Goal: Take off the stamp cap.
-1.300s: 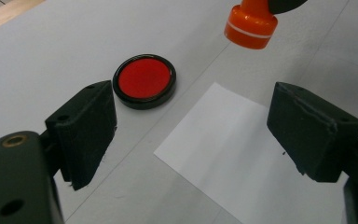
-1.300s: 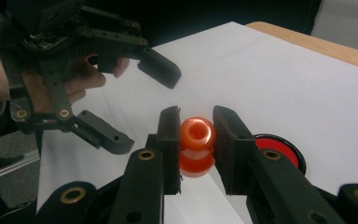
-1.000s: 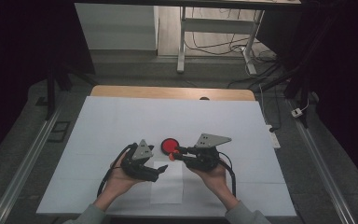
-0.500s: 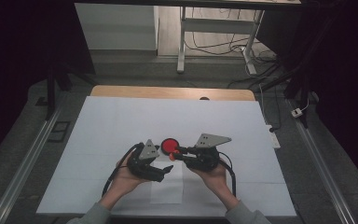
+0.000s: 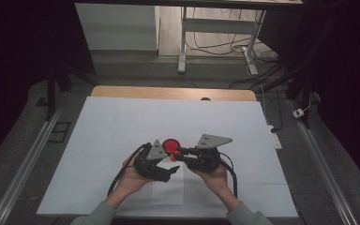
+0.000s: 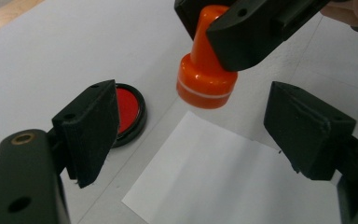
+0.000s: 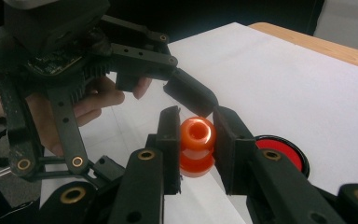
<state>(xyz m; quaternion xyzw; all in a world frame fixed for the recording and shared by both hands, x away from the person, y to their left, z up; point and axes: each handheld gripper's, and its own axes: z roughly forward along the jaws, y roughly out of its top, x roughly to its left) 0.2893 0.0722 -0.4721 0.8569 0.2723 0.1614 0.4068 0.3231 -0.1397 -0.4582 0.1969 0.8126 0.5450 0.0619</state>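
The right claw (image 7: pixel 196 135) is clamped on the handle of an orange stamp (image 6: pixel 206 81), held upright just above the near edge of a white paper slip (image 6: pixel 233 177) on the counter (image 5: pixel 122 122). The red ink pad (image 6: pixel 127 109) lies just beside it. The left claw (image 6: pixel 191 135) stands apart and empty, its jaws having just closed a little, flanking the slip below the stamp.

The stamp (image 6: pixel 206 79) is glossy orange plastic; the tools (image 6: pixel 200 135) (image 7: pixel 196 140) are matt black plastic. The smooth white paper sheet (image 6: pixel 223 177) lies on a wooden-edged desk (image 5: pixel 168 92).
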